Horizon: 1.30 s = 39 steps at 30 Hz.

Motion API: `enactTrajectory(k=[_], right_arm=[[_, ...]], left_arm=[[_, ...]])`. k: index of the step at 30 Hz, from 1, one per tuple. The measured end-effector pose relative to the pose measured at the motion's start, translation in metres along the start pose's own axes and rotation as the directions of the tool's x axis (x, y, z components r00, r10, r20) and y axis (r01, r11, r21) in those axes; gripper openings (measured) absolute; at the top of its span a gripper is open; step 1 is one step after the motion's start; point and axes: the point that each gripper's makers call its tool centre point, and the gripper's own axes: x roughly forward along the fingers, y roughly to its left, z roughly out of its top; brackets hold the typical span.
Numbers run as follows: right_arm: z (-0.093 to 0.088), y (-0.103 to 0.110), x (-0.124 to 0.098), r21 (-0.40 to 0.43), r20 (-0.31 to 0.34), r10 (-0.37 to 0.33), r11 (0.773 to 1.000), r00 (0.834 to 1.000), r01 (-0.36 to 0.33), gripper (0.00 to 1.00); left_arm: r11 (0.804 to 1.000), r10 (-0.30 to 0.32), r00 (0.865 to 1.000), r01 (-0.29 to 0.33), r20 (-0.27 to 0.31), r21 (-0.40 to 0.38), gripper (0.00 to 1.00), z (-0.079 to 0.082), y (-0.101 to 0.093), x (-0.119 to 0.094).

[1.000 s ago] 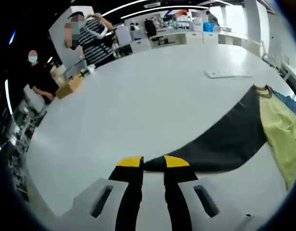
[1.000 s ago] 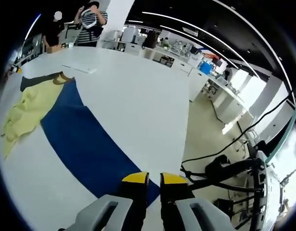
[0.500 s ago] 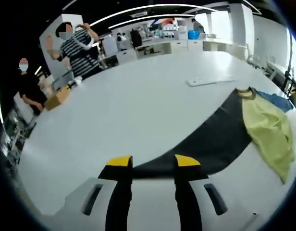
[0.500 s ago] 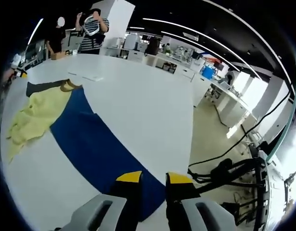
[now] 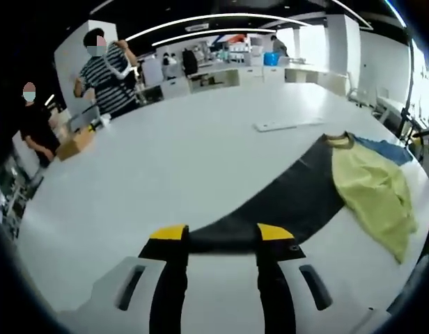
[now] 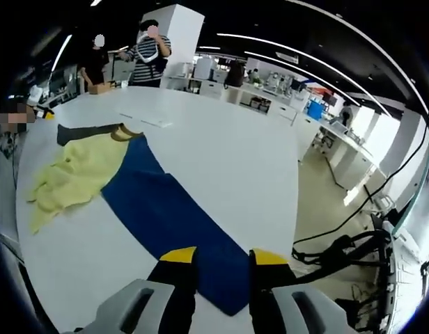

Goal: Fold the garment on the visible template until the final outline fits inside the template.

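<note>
The garment lies stretched out on the white table [image 5: 200,160]. It has a crumpled yellow middle [image 5: 371,191], a long black part [image 5: 284,202] and a long blue part [image 5: 385,148]. The black part's end lies flat between the yellow tips of my left gripper [image 5: 221,235], whose jaws stand open. In the right gripper view the blue part [image 6: 169,209] runs from the yellow middle [image 6: 79,177] down to my right gripper [image 6: 223,257]. That gripper is open too, with the blue end lying on the table between its tips. The black part [image 6: 82,131] shows beyond the yellow.
A flat white sheet [image 5: 287,125] lies on the table past the garment, also the white sheet [image 6: 146,120]. A cardboard box [image 5: 74,142] sits at the far edge by two standing people [image 5: 106,66]. The table edge and cables on the floor [image 6: 340,243] are close on the right.
Both grippers were shut on the garment's ends a second ago and have opened, letting the black end and the blue end rest on the table. Both views have shifted slightly.
</note>
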Motion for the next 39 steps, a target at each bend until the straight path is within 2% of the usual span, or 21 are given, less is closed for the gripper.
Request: enactTrajectory(k=[4,10,22,24,30,39], right_arm=[[0.006,0.018,0.0,-0.019,0.015,0.043,0.999,0.999,-0.042,0.27],[0.014,0.033,-0.003,-0.03,0.038,0.076,0.997,0.996,-0.075,0.28],[0.008,0.055,-0.011,-0.039,0.038,0.128,0.991,0.991,-0.126,0.35],[0.006,0.062,-0.011,-0.027,0.035,0.146,0.989,0.989,-0.145,0.39],[0.004,0.077,-0.016,-0.034,0.034,0.17,0.985,0.985,-0.169,0.41],[0.003,0.106,-0.023,-0.056,0.046,0.213,0.976,0.976,-0.21,0.39]], left_arm=[[0.999,-0.017,1.0,0.018,-0.008,0.044,0.34,-0.003,-0.012,-0.003],[0.997,-0.045,0.999,0.045,0.004,0.059,0.34,-0.003,-0.025,-0.009],[0.994,-0.1,0.994,0.098,0.036,0.047,0.33,-0.007,-0.045,-0.026],[0.992,-0.117,0.992,0.115,0.038,0.047,0.33,-0.009,-0.052,-0.028],[0.985,-0.168,0.985,0.166,0.04,0.057,0.33,-0.017,-0.073,-0.035],[0.972,-0.228,0.973,0.225,0.04,0.069,0.33,-0.027,-0.102,-0.045]])
